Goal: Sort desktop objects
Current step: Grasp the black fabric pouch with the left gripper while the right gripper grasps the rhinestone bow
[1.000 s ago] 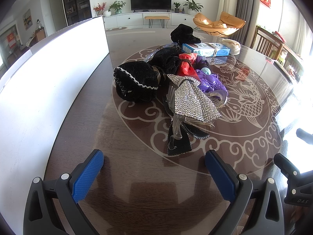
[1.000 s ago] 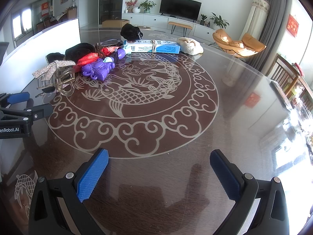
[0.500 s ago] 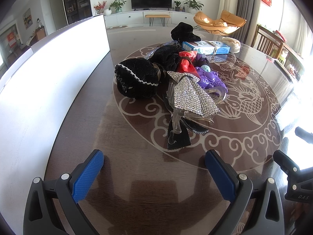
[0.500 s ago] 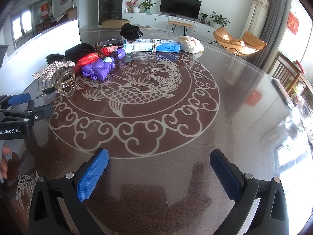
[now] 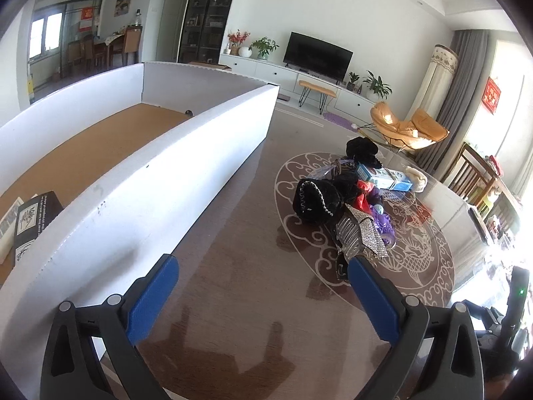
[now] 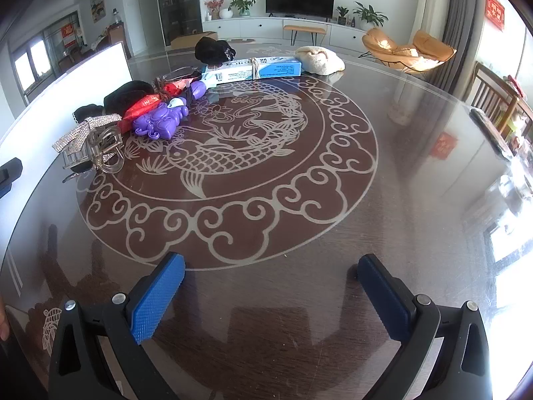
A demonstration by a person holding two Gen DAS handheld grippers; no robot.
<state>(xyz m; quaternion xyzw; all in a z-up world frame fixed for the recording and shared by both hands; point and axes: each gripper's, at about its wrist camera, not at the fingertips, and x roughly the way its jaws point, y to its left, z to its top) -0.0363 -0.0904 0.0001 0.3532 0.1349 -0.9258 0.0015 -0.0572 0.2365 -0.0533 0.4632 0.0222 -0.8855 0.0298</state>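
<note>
A heap of small objects lies on the round glass table: a rhinestone bow clip [image 5: 364, 233] [image 6: 85, 128], a black beaded pouch [image 5: 314, 200], a purple toy [image 6: 160, 121], a red packet [image 6: 141, 105], a blue-and-white box [image 6: 253, 68] [image 5: 383, 176] and a cream plush [image 6: 319, 60]. My left gripper [image 5: 263, 300] is open and empty, raised over the table's near edge beside the white box [image 5: 160, 180], the bow clip just past its right fingertip. My right gripper [image 6: 271, 296] is open and empty over bare table, far from the heap.
The white box has a cardboard floor [image 5: 90, 143] and holds a dark carton [image 5: 31, 223] at its near end. The other gripper's black body [image 5: 513, 316] shows at the lower right of the left wrist view. Chairs [image 6: 496, 100] stand beyond the table's right rim.
My left gripper has risen and swung left, so the inside of the white box now shows and the heap sits farther right. My right gripper has barely moved.
</note>
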